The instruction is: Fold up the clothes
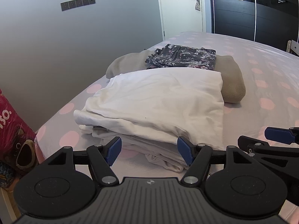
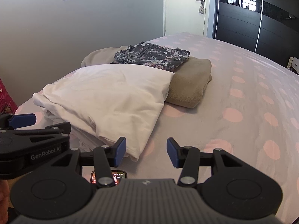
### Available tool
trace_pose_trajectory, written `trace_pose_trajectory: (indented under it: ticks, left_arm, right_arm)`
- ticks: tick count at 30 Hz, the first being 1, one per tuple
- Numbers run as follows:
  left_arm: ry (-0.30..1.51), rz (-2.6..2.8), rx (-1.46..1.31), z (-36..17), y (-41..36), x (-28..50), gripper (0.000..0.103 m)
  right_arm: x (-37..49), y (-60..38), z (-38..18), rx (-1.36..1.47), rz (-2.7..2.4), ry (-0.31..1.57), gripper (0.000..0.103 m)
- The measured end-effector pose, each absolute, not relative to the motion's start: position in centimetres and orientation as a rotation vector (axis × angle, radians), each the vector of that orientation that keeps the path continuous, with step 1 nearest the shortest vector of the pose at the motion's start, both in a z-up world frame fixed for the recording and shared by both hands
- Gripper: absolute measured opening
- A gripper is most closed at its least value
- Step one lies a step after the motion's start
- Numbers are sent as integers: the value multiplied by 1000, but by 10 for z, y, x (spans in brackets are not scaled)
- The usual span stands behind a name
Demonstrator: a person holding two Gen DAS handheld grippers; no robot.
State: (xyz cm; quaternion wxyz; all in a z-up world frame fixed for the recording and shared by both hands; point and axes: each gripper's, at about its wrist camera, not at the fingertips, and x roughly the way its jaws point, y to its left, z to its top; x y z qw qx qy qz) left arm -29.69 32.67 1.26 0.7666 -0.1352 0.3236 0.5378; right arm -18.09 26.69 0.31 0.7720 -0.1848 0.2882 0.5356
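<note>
A folded white garment (image 1: 153, 104) (image 2: 112, 97) lies on the bed near its left edge. Behind it sits a folded beige fleece (image 1: 231, 80) (image 2: 190, 80) with a folded dark floral garment (image 1: 183, 57) (image 2: 153, 56) on top. My left gripper (image 1: 149, 152) is open at the near edge of the white garment, holding nothing. My right gripper (image 2: 145, 152) is open just right of the white garment's near corner, above bare sheet. Each gripper shows at the side of the other's view, the right gripper (image 1: 276, 141) and the left gripper (image 2: 28, 128).
The bed sheet (image 1: 261, 85) (image 2: 243, 97) is pale with pink dots and stretches wide to the right. A red printed bag (image 1: 13, 130) stands left of the bed by a grey wall. A white door (image 2: 185, 7) and dark wardrobe (image 2: 243, 18) stand beyond.
</note>
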Motion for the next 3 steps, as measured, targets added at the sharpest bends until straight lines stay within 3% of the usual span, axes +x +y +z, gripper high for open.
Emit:
trace_pose_trajectory:
  ticks: [3]
  left_arm:
    - [696,1167,-292,13,326,-297,65]
  right_arm:
    - [-181,266,3,-400,1167,622,51]
